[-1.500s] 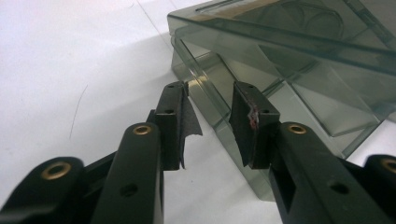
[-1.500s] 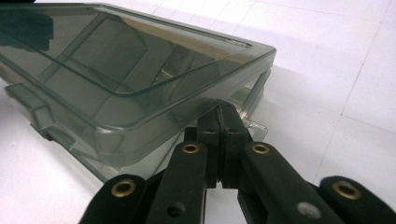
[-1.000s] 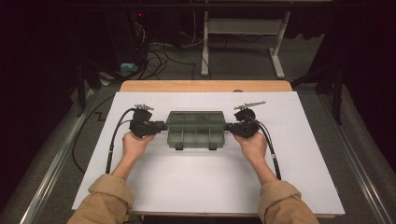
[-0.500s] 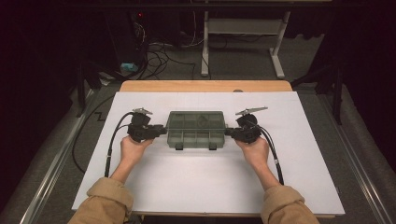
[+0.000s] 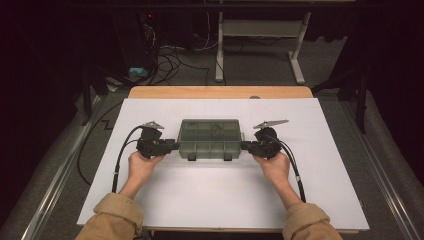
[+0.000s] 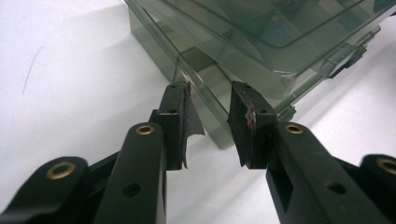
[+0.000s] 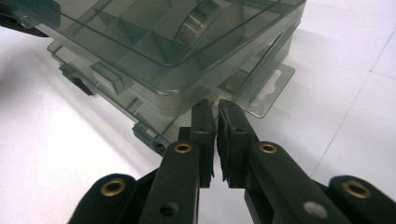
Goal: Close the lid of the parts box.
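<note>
A translucent grey-green compartment box (image 5: 210, 137) with its lid down lies on the white table top (image 5: 215, 200), latches toward the person. My left gripper (image 5: 175, 146) is at the box's left end. In the left gripper view the left gripper (image 6: 208, 91) is open, its jaws well apart, and a corner edge of the box (image 6: 261, 42) runs across the gap at the tips. My right gripper (image 5: 245, 146) is at the right end. There the right gripper (image 7: 212, 105) has only a thin slit between its jaws, with the tips against the box (image 7: 140, 46) beside its hang tab (image 7: 264, 93).
The white sheet covers a wooden table whose far edge (image 5: 220, 92) shows behind the box. Beyond it on the dark floor are loose cables (image 5: 175, 50) and a white desk frame (image 5: 260, 30). Metal rails (image 5: 60, 185) run along both sides of the table.
</note>
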The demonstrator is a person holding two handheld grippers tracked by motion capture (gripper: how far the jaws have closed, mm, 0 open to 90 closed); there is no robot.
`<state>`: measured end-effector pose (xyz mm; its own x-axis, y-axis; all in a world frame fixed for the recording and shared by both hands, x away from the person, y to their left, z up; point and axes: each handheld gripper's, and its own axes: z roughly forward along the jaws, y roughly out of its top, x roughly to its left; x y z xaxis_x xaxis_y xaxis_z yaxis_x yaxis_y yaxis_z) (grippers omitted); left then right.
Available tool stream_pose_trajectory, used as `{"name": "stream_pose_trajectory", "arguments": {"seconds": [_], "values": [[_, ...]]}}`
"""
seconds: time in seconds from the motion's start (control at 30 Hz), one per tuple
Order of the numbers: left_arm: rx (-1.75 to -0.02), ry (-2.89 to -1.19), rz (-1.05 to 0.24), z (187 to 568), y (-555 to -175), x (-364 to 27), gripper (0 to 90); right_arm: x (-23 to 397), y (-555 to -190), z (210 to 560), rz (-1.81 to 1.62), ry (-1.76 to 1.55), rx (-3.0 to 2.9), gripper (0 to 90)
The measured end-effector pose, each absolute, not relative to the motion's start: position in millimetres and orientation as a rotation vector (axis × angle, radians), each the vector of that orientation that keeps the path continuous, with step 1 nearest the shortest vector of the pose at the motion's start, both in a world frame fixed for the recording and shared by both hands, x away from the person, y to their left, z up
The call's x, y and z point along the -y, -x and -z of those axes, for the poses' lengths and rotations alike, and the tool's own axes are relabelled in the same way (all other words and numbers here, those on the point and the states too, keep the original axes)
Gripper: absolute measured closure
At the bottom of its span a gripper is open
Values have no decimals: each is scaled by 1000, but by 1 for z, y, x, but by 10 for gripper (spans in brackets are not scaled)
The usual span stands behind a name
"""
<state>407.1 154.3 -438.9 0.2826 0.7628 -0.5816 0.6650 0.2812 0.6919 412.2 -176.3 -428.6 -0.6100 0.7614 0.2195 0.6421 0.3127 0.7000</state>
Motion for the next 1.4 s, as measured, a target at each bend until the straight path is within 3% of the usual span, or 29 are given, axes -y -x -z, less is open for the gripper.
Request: {"name": "stream_pose_trajectory", "arguments": {"seconds": [0.53,0.7,1.17,1.4], "values": [[-1464,-1391,-212,437,-406,-170,623,180,-408,434,-1174,-1312,-2419,824],[-1392,-1354,-256,420,-396,-165,623,181,-408,437,-1156,-1316,-2421,812],[-1352,-1415,-232,418,-393,-145,633,189,-407,436,-1125,-1324,-2395,765],[-1354,-1431,-239,423,-393,-142,642,187,-399,425,-1193,-1275,-2376,811]]}}
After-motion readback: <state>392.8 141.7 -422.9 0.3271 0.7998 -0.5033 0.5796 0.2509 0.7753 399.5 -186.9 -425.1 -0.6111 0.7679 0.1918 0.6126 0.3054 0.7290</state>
